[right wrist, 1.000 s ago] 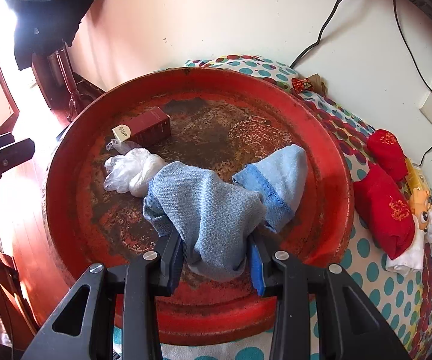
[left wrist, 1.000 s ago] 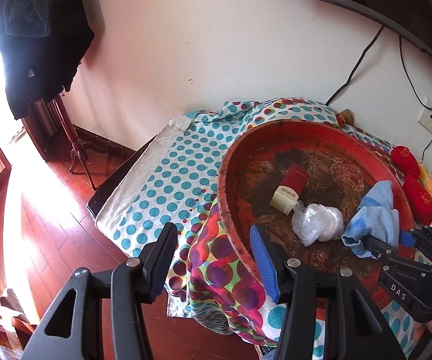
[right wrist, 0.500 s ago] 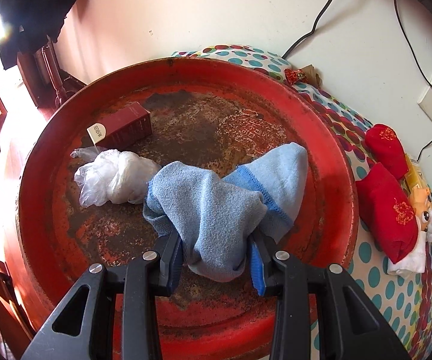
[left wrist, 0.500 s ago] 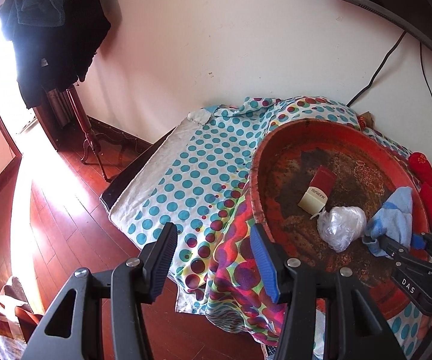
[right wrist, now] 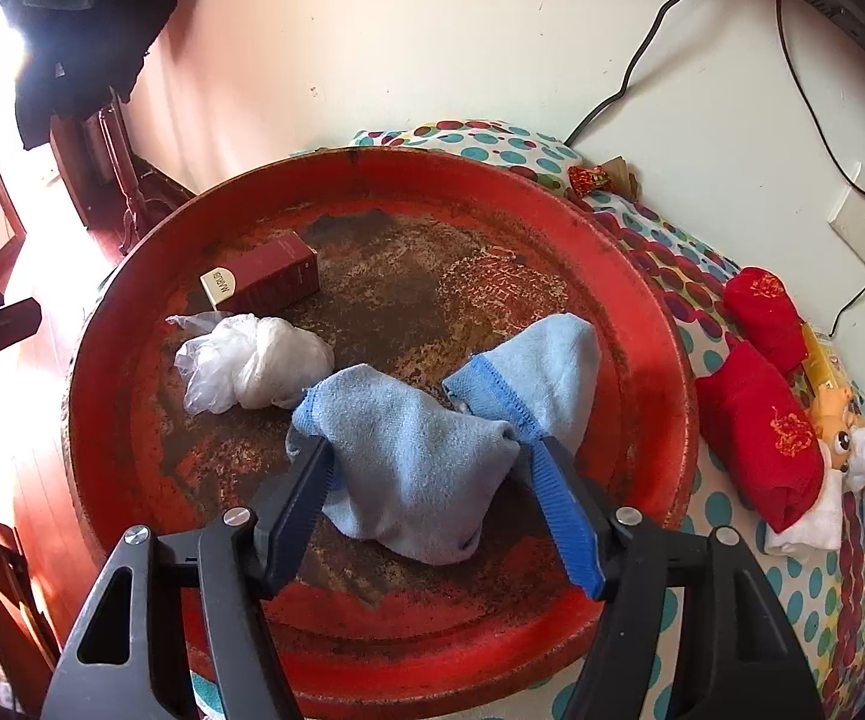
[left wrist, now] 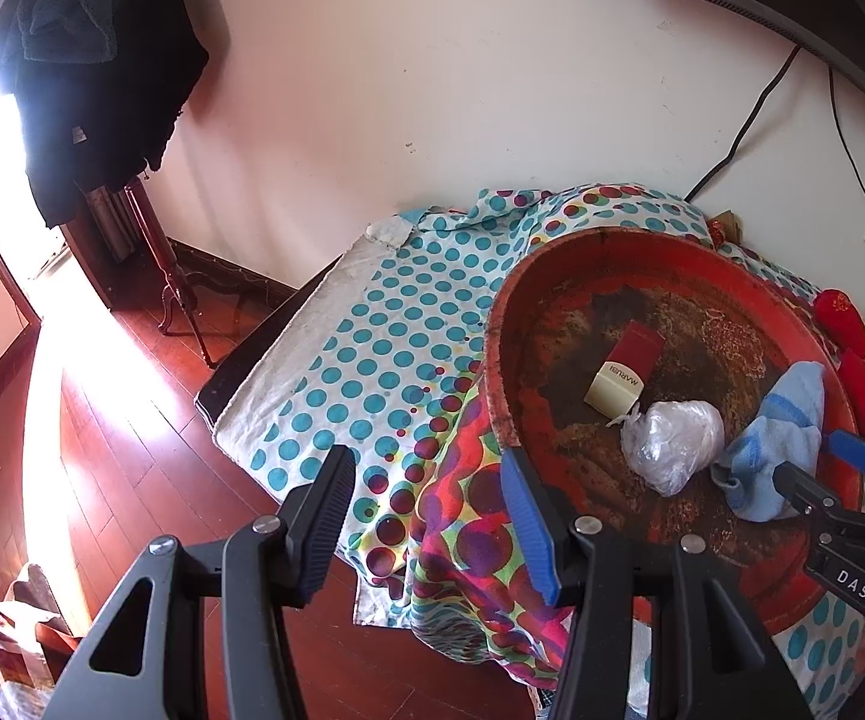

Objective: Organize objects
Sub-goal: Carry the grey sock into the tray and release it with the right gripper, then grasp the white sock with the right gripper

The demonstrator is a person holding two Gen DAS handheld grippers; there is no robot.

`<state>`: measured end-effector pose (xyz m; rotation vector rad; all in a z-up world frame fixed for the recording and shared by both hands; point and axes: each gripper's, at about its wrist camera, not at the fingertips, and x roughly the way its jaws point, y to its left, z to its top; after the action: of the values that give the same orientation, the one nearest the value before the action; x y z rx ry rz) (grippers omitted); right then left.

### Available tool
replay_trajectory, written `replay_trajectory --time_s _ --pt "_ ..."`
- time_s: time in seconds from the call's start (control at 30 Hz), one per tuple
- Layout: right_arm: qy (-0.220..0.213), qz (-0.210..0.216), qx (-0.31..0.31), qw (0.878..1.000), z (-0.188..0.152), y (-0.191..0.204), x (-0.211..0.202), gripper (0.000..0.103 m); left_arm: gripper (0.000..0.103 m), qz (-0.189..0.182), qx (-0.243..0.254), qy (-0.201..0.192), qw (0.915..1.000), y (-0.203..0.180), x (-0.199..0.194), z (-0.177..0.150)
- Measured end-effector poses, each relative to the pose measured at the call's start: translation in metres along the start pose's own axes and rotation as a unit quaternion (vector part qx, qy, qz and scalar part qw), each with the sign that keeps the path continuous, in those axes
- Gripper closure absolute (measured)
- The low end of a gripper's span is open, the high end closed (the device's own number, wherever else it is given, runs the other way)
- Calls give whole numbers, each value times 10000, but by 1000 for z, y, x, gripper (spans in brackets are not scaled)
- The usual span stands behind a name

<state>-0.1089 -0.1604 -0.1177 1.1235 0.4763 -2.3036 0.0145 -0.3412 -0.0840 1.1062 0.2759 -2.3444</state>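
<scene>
A light blue cloth [right wrist: 408, 480] lies bunched in the worn red basin [right wrist: 660, 324], beside a crumpled plastic bag [right wrist: 252, 366] and a dark red box [right wrist: 270, 279]. My right gripper [right wrist: 429, 450] straddles the cloth and its jaws are opening; the cloth sags between them onto the basin floor. In the left wrist view the cloth [left wrist: 780, 420], bag [left wrist: 669, 444] and box [left wrist: 624, 366] sit in the basin [left wrist: 492, 348], with the right gripper [left wrist: 822, 468] at its right side. My left gripper [left wrist: 426, 462] hangs open and empty over the table's front left edge.
A polka-dot tablecloth [left wrist: 372, 348] covers the table. Red pouches [right wrist: 756, 438] and a small toy [right wrist: 852, 438] lie right of the basin. A wall socket [right wrist: 864, 228] with cables is behind. Wooden floor [left wrist: 102, 420] and a rack of dark clothes [left wrist: 96, 60] are at left.
The right jaws have spread apart from their tight pinch on the blue cloth, and the cloth has slumped wider in the basin. The left gripper has stayed open and nearly still.
</scene>
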Motion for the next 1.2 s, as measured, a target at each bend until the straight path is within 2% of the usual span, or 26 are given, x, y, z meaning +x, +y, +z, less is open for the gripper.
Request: replay_trajectory --time_s 0.2,0.37,0.5,0.7,0.87,0.93,1.0,1.1,1.2 --pt "-210 123 318 9992 -7 -23 -24 36 51 60 85 45 9999 -4 4 -2" --pt "-402 -111 766 9962 -26 -70 -45 31 51 88 138 56 9999 -8 5 -4" --pt "-408 -520 1298 9893 -50 -133 -56 31 51 82 243 95 9996 -15 7 -5" --pt "-396 -1456 2066 9667 -87 -252 -68 31 51 83 448 -34 9990 -27 -4 -3" --pt "-213 -1985 2188 9551 -101 -329 -59 31 51 149 817 4 9965 -56 -19 4" --pt "-185 -1998 2165 9554 -101 -349 -51 25 51 146 1081 -77 9940 -76 -33 9" --pt "-150 -2001 2153 9557 -99 -365 -40 21 51 -11 1270 -126 9918 -99 -45 13" --pt "-46 -2008 2142 9559 -95 -380 -21 21 51 -487 1513 -90 9872 -142 -60 15" --pt "74 -2054 2145 9549 -94 -394 -4 21 51 -985 1841 13 9780 -194 -70 7"
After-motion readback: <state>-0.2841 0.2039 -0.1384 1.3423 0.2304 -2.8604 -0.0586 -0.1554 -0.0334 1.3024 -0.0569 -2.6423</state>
